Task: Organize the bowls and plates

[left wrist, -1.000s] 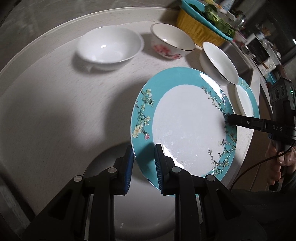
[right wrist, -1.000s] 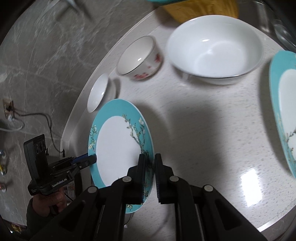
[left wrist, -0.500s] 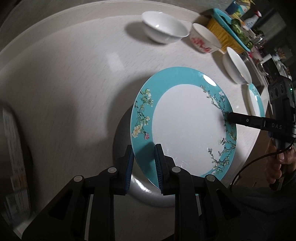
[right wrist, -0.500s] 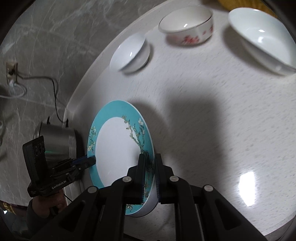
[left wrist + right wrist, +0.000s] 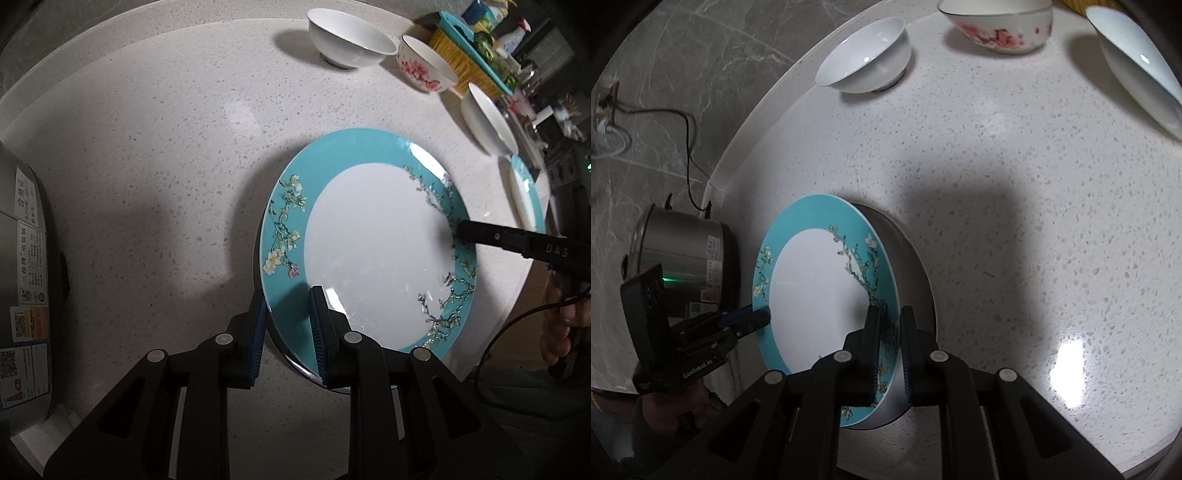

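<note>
A teal-rimmed plate with a white centre and flower branches (image 5: 373, 251) is held between both grippers, low over the speckled counter. My left gripper (image 5: 286, 317) is shut on its near rim. My right gripper (image 5: 888, 343) is shut on the opposite rim, and its finger shows in the left wrist view (image 5: 491, 234). The plate also shows in the right wrist view (image 5: 816, 295), with the left gripper (image 5: 753, 317) at its far edge. A white bowl (image 5: 351, 37), a pink-flowered bowl (image 5: 424, 68), a smaller white bowl (image 5: 487, 123) and a second teal plate (image 5: 524, 188) stand behind.
A steel rice cooker (image 5: 683, 254) with labels stands at the counter's left end (image 5: 22, 258), its cord running to a wall socket (image 5: 602, 122). A yellow basket with a teal tray of greens (image 5: 469, 55) and bottles sit at the far right. The counter edge (image 5: 746, 122) curves behind.
Both grippers have carried the plate left along the counter, away from the bowls and toward the rice cooker, which has come into view. Both grips are unchanged.
</note>
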`<state>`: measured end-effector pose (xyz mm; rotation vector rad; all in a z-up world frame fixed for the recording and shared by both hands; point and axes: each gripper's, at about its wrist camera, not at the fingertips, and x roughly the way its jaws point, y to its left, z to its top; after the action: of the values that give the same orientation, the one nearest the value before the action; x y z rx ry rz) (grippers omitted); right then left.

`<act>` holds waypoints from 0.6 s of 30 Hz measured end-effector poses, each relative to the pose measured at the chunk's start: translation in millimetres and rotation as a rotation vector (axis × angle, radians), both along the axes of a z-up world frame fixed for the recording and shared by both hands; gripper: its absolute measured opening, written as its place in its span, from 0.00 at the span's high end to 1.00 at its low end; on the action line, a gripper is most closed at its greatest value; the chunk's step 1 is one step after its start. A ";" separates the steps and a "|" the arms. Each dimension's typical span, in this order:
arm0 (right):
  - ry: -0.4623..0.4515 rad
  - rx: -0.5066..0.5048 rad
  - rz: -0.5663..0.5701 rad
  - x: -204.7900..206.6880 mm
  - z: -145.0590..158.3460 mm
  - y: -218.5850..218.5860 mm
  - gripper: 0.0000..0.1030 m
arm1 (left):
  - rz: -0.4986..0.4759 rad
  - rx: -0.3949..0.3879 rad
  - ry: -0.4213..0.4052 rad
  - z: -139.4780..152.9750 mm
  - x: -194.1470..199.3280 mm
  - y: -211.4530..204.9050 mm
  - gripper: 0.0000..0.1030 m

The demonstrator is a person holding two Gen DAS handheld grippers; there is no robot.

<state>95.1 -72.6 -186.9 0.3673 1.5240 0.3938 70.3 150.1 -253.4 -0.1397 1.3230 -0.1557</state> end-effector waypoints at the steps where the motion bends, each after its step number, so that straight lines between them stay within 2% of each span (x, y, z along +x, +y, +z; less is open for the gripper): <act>1: -0.015 -0.025 0.018 -1.1 1.0 3.6 0.87 | -0.005 0.014 -0.001 -1.3 3.4 -7.7 0.80; 10: -0.094 -0.152 0.096 -6.5 0.9 25.9 0.82 | -0.024 0.058 -0.017 -3.6 1.7 -21.7 0.79; 18: -0.222 -0.324 0.241 -19.6 5.6 57.1 0.77 | -0.040 0.176 -0.056 -6.1 2.0 -43.3 0.78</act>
<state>75.5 -15.5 -181.3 -0.1127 1.3879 0.3548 72.3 106.8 -259.5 0.0395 1.2779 -0.0760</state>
